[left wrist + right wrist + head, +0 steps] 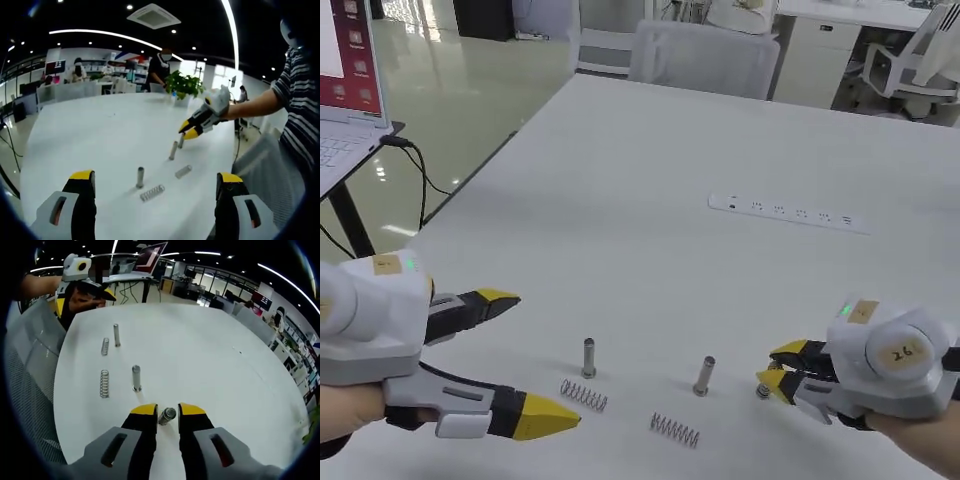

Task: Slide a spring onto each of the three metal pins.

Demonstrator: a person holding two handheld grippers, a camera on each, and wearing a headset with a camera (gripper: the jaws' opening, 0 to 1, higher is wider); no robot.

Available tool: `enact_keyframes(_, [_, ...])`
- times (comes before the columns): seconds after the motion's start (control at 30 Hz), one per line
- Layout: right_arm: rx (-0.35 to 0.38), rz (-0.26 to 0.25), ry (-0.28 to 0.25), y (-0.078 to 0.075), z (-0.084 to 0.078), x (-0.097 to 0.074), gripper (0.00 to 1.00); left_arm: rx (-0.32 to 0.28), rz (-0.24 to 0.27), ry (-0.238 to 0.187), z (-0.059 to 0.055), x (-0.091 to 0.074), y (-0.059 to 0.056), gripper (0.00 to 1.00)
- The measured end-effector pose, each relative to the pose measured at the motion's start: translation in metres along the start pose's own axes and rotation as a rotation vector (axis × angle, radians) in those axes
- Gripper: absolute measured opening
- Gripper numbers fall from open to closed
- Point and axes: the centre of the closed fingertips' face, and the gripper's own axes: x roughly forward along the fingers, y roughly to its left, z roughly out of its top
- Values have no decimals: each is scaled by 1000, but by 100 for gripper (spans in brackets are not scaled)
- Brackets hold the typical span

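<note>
Two bare metal pins stand upright on the white table. A loose spring lies by the left pin, and another spring lies nearer me. A third pin, which looks ribbed as if coils sit round it, stands between the tips of my right gripper, whose jaws are closed in on it. In the head view this right gripper is at the lower right. My left gripper is wide open at the lower left, holding nothing, a little left of the left pin.
A white power strip lies across the table further back. At the left, beyond the table's edge, stand a laptop and its hanging cable. A grey chair stands at the far side.
</note>
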Motion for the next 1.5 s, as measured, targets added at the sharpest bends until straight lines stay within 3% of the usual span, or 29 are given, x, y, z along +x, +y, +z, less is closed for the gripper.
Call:
enact_keyframes(0.37, [31,-14,-92,-1,27,-23,13,4,1,-8,5,-2,2,98])
enact_keyframes(0.67, [82,-5,-152,7,34,-39,13,4,-4,-1,3,-1,1,98])
enact_keyframes(1.5, [164,9,-126,31,-3,-41,13,-10,2,7,-3,-2,-1,97])
